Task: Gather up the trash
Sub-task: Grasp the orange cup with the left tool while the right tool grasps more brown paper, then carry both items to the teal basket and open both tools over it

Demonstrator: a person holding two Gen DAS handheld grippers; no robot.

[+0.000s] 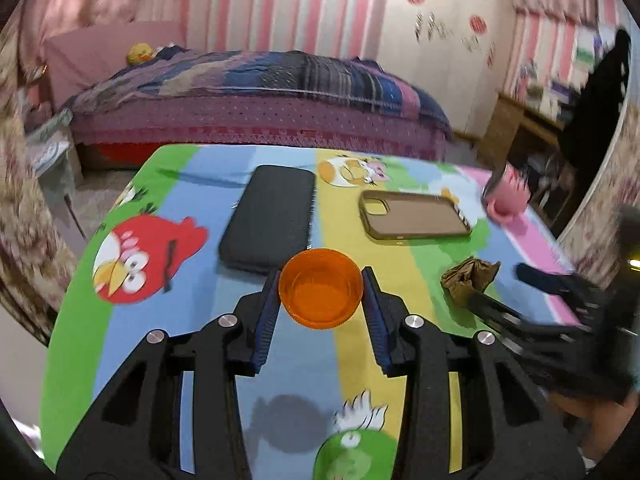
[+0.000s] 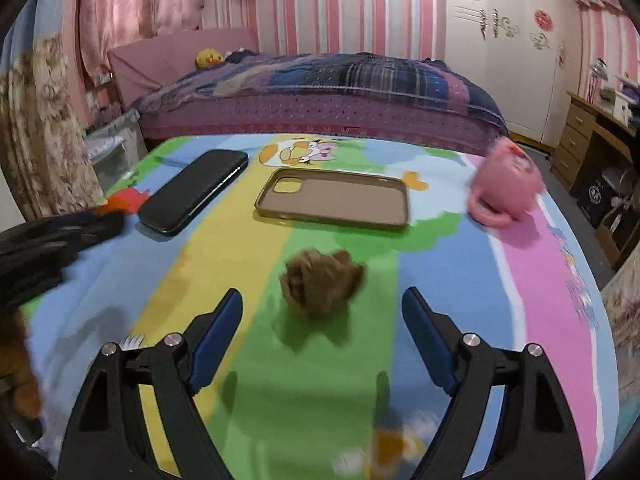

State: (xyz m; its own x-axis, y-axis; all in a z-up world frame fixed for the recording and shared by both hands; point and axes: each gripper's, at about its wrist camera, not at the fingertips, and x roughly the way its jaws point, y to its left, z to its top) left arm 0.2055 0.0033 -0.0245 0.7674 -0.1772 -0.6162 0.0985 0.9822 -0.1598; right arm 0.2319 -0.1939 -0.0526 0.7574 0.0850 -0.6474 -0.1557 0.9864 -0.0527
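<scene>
Holding an orange cup [image 1: 321,293] in my left gripper [image 1: 322,300], I have its blue pads [image 1: 267,316] pressed against the cup's two sides; it hangs mouth-up above the striped cartoon tablecloth [image 1: 200,304], its shadow lying on the cloth below. I judge the cup is where the trash goes, though nothing shows inside it yet.

My right gripper [image 2: 322,324] is spread wide with nothing between its fingers, and points down at a crumpled brown wad of paper [image 2: 320,280] resting on the green stripe just ahead of the tips. That wad looks like the one piece of trash on the table. The black phone [image 2: 194,190], the tan phone case [image 2: 334,196] and the pink mug [image 2: 504,184] lie farther back and well apart from it; I take them as things to leave alone.

So the step in hand is the approach to the wad. Next I need to ease the right fingers forward and down until they straddle it, close on it, then carry it over the cup.
</scene>
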